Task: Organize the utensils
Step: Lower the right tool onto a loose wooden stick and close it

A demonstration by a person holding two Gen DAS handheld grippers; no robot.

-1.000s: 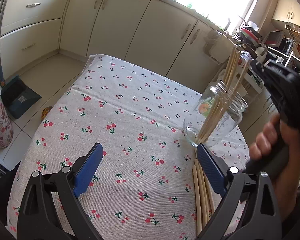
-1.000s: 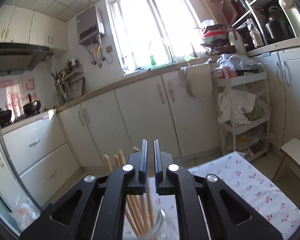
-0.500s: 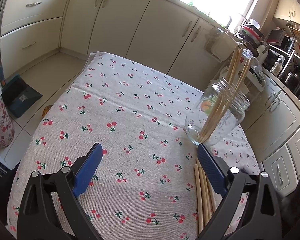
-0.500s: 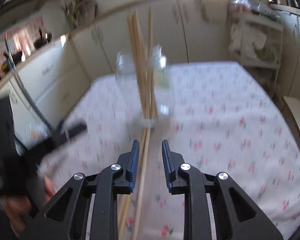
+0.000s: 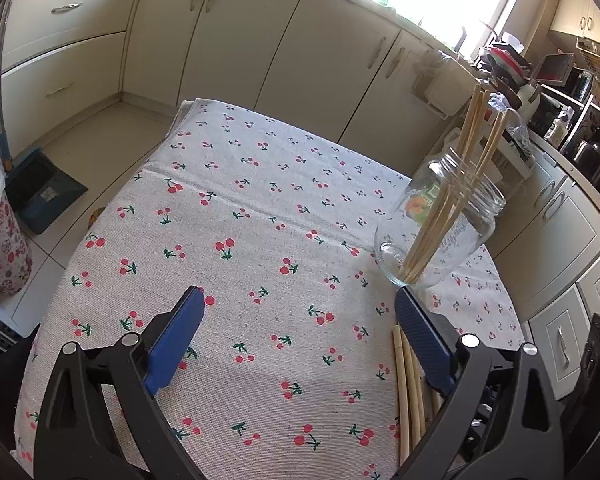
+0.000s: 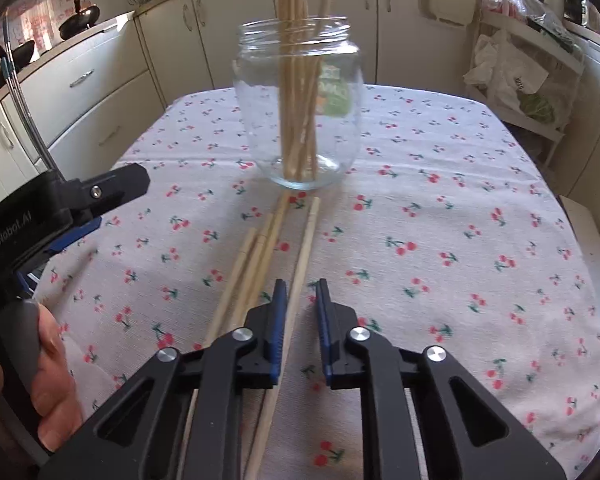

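Cream kitchen cabinets (image 5: 236, 48) ring a cherry-print tablecloth (image 5: 260, 240). Pale wooden chopsticks (image 6: 260, 256) lie mid-frame below a glass jar (image 6: 300, 108); right gripper (image 6: 302, 320) closing around one, left gripper (image 5: 300, 332) wide, empty.

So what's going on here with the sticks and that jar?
A person holds a gripper in each hand and is sorting wooden chopsticks into a glass jar on a cherry-print tablecloth. Several chopsticks already stand in the jar; a few more lie loose in front of it. The right gripper is low over the table, jaws closing around one lying chopstick, not yet pressing it. The left gripper waits open beside them, holding nothing.
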